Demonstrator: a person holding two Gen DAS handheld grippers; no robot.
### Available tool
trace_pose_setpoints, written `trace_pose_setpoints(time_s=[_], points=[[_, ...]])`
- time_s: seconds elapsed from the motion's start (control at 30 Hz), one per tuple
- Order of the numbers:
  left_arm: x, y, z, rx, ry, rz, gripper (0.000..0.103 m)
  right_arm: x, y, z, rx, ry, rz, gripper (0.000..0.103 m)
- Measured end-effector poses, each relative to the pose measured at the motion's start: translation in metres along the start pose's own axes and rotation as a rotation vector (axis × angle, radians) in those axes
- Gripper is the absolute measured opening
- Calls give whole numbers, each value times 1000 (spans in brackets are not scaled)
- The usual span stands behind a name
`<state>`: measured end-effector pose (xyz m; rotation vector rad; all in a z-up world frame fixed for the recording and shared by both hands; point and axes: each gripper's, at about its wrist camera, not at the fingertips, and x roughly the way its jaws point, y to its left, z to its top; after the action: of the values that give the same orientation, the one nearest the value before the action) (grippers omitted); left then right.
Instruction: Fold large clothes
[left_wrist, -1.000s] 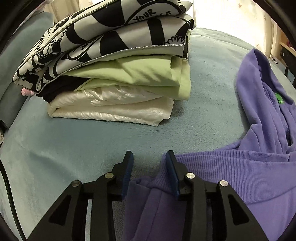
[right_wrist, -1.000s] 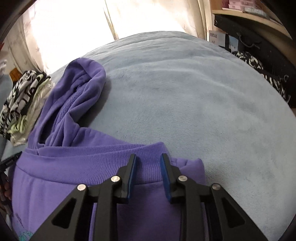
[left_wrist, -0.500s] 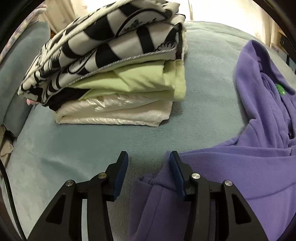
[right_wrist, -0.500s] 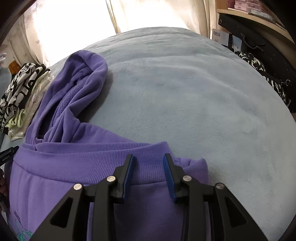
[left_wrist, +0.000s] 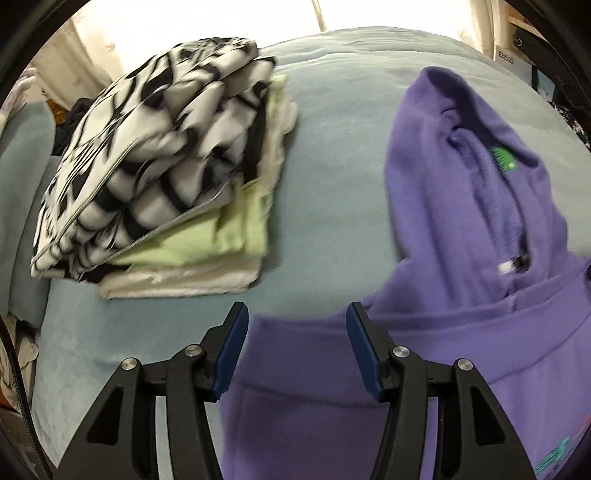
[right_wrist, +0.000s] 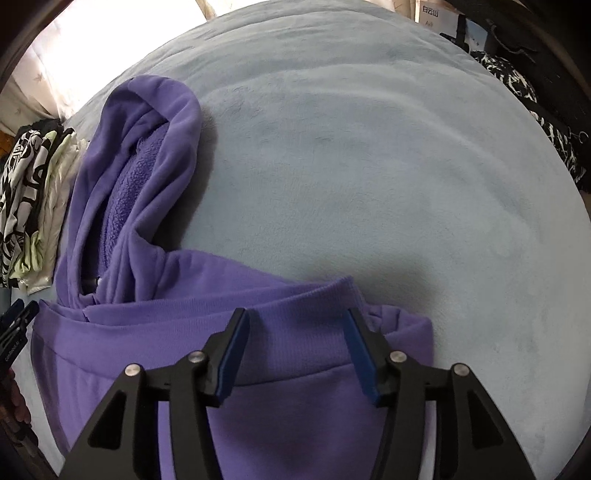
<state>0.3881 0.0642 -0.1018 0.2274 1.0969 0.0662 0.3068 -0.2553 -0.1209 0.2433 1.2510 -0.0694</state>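
Both my left gripper (left_wrist: 293, 347) and right gripper (right_wrist: 295, 347) are opening wider than a second ago, releasing the purple fleece hoodie (right_wrist: 258, 343), now lying folded at lower frame on the pale blue blanket (right_wrist: 369, 166).

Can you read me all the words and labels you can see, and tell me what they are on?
None can be read.
Green label inside the purple hoodie: too small to read.
Teal print on the hoodie's front: cut off, unreadable.
White box behind the bed: blurred characters, unreadable.
Black and white garment on the folded pile: blurred.
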Motion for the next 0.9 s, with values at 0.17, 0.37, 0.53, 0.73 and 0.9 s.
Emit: trace_pose_setpoints(time_s=[0.17, 0.37, 0.53, 0.73, 0.9], points=[[2, -24, 33, 30, 4, -12, 54, -5, 7, 18, 7, 1, 22, 53], [8, -41, 74, 35, -6, -41, 54, -16, 16, 51, 51, -72, 140, 53], [27, -48, 96, 14, 2, -63, 56, -14, 35, 78, 48, -137, 189, 53], [63, -58, 116, 8, 40, -96, 56, 8, 57, 109, 16, -161, 210, 53], [86, -64, 126, 12, 53, -90, 56, 29, 70, 133, -1, -164, 187, 53]])
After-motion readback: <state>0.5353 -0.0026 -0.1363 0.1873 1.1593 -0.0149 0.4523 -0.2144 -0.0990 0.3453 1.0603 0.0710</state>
